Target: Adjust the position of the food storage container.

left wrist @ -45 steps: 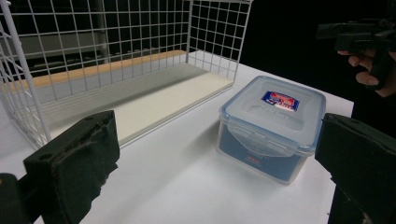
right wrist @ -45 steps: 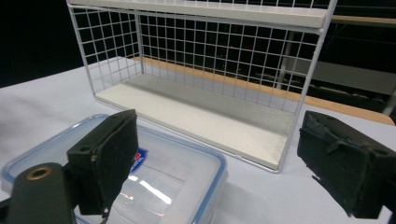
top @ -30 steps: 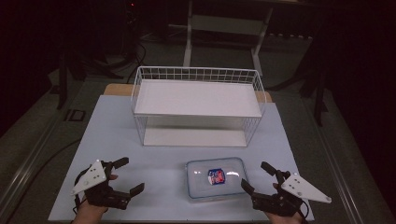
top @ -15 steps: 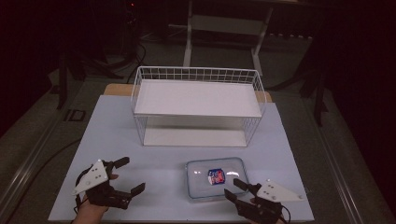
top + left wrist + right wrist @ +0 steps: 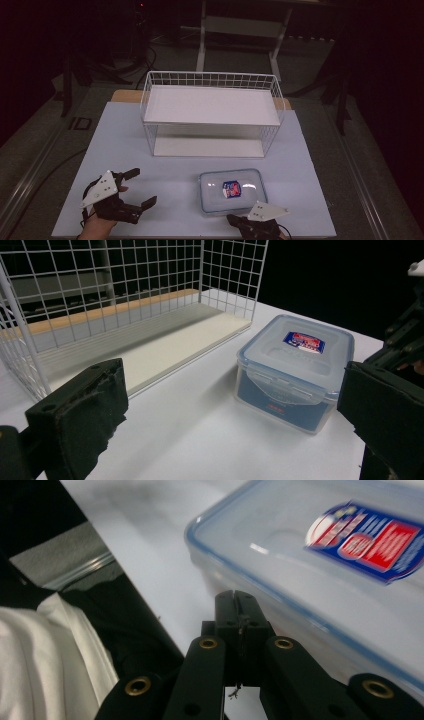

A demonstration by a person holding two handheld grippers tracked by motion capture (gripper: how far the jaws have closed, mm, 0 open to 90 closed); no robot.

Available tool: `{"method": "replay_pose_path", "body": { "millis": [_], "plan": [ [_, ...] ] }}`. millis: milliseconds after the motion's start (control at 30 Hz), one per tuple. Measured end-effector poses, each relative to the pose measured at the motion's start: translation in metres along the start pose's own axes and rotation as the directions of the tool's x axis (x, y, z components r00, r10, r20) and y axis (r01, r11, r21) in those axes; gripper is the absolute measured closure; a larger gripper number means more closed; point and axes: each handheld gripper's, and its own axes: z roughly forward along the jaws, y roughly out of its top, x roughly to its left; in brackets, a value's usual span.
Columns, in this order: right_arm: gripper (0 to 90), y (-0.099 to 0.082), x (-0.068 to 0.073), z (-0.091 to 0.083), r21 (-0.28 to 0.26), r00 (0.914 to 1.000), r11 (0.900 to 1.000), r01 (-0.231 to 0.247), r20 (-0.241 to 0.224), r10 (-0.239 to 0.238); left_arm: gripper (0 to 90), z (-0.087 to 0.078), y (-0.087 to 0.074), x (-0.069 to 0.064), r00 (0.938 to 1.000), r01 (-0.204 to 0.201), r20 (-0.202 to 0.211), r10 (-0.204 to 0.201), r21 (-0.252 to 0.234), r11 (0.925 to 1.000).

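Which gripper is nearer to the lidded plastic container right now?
Right. The right gripper, jaws shut with nothing between them, sits at the container's near edge. The left gripper, jaws open, rests well off to the container's left, apart from it.

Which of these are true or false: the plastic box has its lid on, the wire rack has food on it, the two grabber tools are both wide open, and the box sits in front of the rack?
1. The plastic box has its lid on. True.
2. The wire rack has food on it. False: its shelves are bare.
3. Both tools are wide open. False: the left gripper is open, but the right gripper has just closed, with nothing between its jaws.
4. The box sits on the table in front of the rack. True.
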Motion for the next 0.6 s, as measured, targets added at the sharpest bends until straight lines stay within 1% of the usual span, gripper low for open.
{"method": "replay_pose_path", "body": {
  "millis": [67,100,167,233,300,400,600],
  "plan": [
    [89.8,-0.001,-0.001,0.004,0.019,1.0000,0.9998,0.007,0.001,-0.007,0.0,0.000,0.000,0.000,1.0000,0.000,0.001,0.000,0.001,1.0000],
    [89.8,-0.001,-0.003,0.005,0.028,1.0000,0.9996,-0.001,-0.002,0.001,0.0,0.001,0.000,0.000,1.0000,0.003,0.002,-0.003,0.000,1.0000],
    [89.9,-0.002,-0.006,0.009,0.047,1.0000,0.9989,-0.002,0.008,0.001,0.0,0.001,0.000,0.000,1.0000,0.001,0.001,-0.001,0.002,1.0000],
    [89.9,-0.002,-0.008,0.012,0.066,1.0000,0.9978,-0.006,-0.004,0.006,0.0,0.001,0.000,0.000,1.0000,-0.001,0.001,0.001,0.002,1.0000],
    [89.9,-0.002,-0.009,0.015,0.080,1.0000,0.9968,0.005,0.004,-0.005,0.0,0.001,0.000,0.000,1.0000,-0.001,0.002,0.001,0.002,1.0000],
    [89.9,-0.001,-0.011,0.019,0.083,1.0000,0.9965,0.010,0.000,-0.010,0.0,0.001,-0.001,0.000,1.0000,0.000,0.002,0.000,0.004,1.0000],
    [89.9,0.005,-0.019,0.024,0.075,0.9996,0.9969,0.022,0.017,-0.024,0.0,0.002,-0.001,-0.001,1.0000,-0.003,0.007,0.003,0.006,1.0000]
  ]
}}
